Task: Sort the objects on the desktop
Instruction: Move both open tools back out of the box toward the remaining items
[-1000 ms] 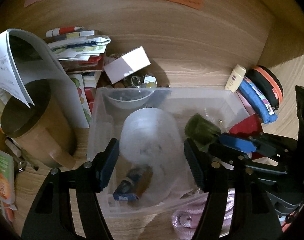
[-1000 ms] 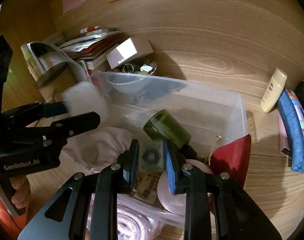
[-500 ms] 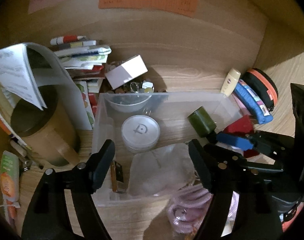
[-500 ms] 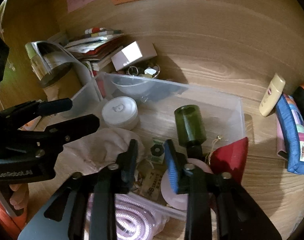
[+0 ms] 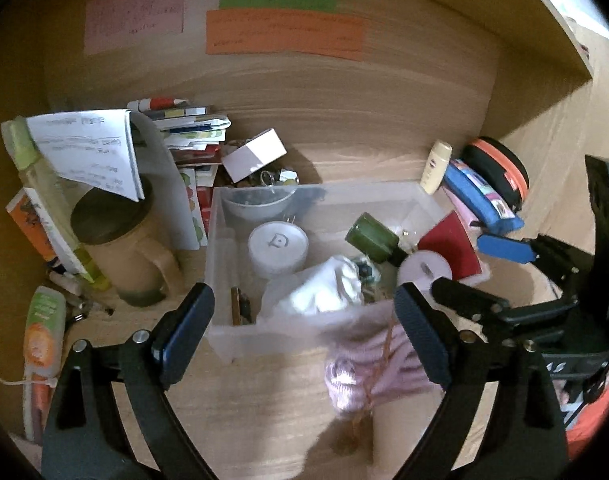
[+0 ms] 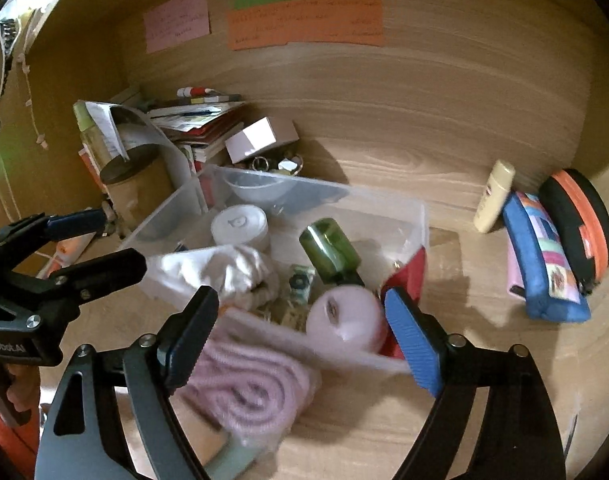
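Observation:
A clear plastic bin (image 5: 224,216) (image 6: 418,216) on the wooden desk holds a white round tin (image 5: 277,242) (image 6: 240,226), a green bottle (image 5: 370,236) (image 6: 330,248) lying on its side, a crumpled white cloth (image 5: 324,292) (image 6: 224,270), a small packet (image 6: 298,282), a pink disc (image 5: 424,270) (image 6: 346,314) and a red pouch (image 5: 450,244). A pink coiled rope (image 5: 364,364) (image 6: 248,380) lies at the bin's near edge. My left gripper (image 5: 300,312) (image 6: 104,240) and right gripper (image 6: 300,308) (image 5: 484,272) hover above the bin's near side. Both sets of jaws are opening, with nothing between the pads.
A brown mug (image 5: 120,240) under loose papers, stacked books and a white box (image 5: 254,154) crowd the back left. A cream bottle (image 5: 436,166), a blue pencil case (image 5: 480,196) and a black-and-orange case (image 5: 500,168) sit at the right. Coloured notes (image 5: 284,34) hang on the back wall.
The left gripper let go of the white cloth and the right let go of the small packet, both into the bin. Both grippers opened wide and drew back and up.

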Available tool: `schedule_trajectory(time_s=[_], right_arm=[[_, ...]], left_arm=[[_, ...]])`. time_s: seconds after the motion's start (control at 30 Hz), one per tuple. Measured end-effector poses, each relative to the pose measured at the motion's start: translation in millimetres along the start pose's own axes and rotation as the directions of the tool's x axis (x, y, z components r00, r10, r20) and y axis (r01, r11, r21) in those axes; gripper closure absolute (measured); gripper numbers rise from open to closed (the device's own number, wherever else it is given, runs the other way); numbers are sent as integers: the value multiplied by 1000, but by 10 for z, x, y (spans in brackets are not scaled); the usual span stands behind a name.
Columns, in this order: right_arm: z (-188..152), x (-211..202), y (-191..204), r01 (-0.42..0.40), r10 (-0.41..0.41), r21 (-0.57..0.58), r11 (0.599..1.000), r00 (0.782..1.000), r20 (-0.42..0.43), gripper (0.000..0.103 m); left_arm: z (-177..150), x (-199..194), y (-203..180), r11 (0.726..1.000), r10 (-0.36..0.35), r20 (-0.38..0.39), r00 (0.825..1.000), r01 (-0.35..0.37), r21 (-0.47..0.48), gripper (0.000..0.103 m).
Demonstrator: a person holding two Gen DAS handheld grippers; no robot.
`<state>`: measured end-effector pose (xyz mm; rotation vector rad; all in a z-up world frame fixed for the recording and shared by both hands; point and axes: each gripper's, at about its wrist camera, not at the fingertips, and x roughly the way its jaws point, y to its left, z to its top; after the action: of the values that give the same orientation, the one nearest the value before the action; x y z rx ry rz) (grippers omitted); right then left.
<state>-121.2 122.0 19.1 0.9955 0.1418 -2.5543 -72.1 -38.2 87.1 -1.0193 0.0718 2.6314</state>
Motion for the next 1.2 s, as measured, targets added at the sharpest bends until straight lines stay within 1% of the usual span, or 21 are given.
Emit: schedule_trajectory(time_s=[0.17, 0.33, 0.4, 0.6, 0.73, 0.87, 0.97, 1.07, 1.1, 1.13, 1.2], right_arm=[[-220, -204, 34, -33, 33, -16, 999, 999, -2, 20], [-463, -382, 157, -59, 58, -61, 996, 998, -15, 19], [-578, -431, 199, -89, 87, -63, 994, 996, -29, 19], [-885, -414, 382, -167, 160, -61, 984, 982, -100, 19], [-1039, -313, 546, -204, 194, -60, 977, 970, -145, 19], [-1114, -144, 670, -223, 209, -52, 973, 958, -196, 19], [-1111, -37, 740, -226, 213, -36, 973, 952, -218, 19], [-1087, -2, 838, -221, 205, -58, 973, 957, -207, 16], [-1080, 11, 876, -220, 202, -69, 973, 957, -207, 11], [-1072, 24, 907, -218, 199, -74, 973, 958, -208, 9], [-1080, 43, 961, -198, 178, -90, 976, 965, -194, 8]], left_arm=[[-137, -159, -11, 1000, 14, -3, 1000, -14, 9, 11], [-270, -283, 17, 998, 55, -12, 998, -55, 19, 10], [-332, -325, 42, 997, 72, -18, 997, -71, 22, 10], [-626, -407, 153, 991, 131, -62, 989, -130, 22, 10], [-789, -423, 262, 990, 137, -100, 985, -138, 1, 10], [-925, -442, 350, 989, 140, -133, 981, -144, -25, 10], [-997, -463, 439, 989, 133, -147, 980, -142, -52, 10], [-999, -488, 495, 986, 138, -148, 979, -150, -70, 10], [-998, -494, 507, 985, 139, -149, 979, -151, -77, 10], [-997, -496, 522, 985, 137, -150, 979, -150, -82, 10], [-996, -492, 544, 985, 129, -150, 980, -144, -94, 10]])
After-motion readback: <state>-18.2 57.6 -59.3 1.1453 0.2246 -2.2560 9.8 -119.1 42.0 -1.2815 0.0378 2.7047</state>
